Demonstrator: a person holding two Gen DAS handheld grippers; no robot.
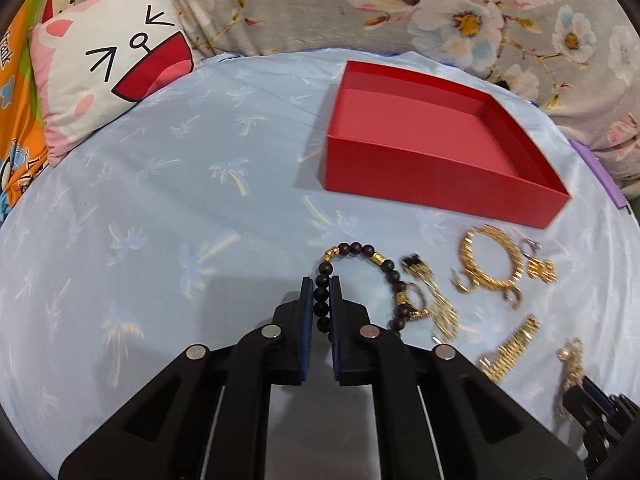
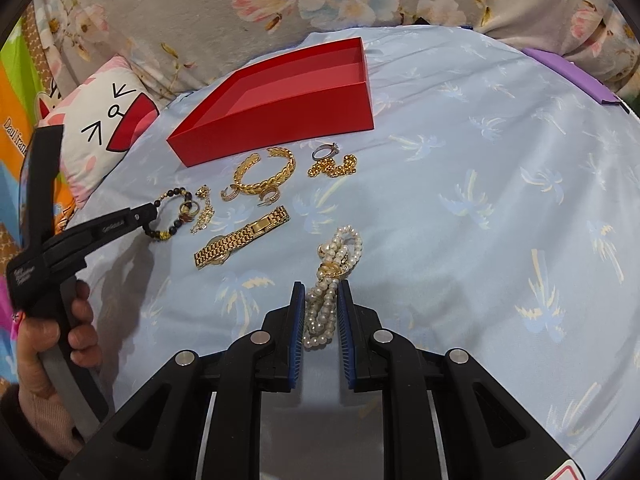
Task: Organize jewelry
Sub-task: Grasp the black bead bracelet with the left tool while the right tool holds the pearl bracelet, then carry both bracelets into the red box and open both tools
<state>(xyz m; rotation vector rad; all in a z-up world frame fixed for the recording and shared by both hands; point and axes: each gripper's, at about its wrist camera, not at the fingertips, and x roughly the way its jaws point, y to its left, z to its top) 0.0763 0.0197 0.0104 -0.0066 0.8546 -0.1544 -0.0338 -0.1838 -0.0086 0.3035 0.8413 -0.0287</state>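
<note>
My left gripper is shut on a dark bead bracelet with gold spacers; one strand of beads runs between its blue pads. In the right wrist view this left gripper meets the bead bracelet at the left, held by a hand. My right gripper is shut on a bundled pearl necklace with a gold clasp, which lies on the blue sheet. An open, empty red box stands beyond the jewelry, also the red box.
On the palm-print sheet lie a gold bangle, a gold watch, dangling earrings, a silver ring and a gold chain. A cartoon pillow sits left; a floral blanket is behind.
</note>
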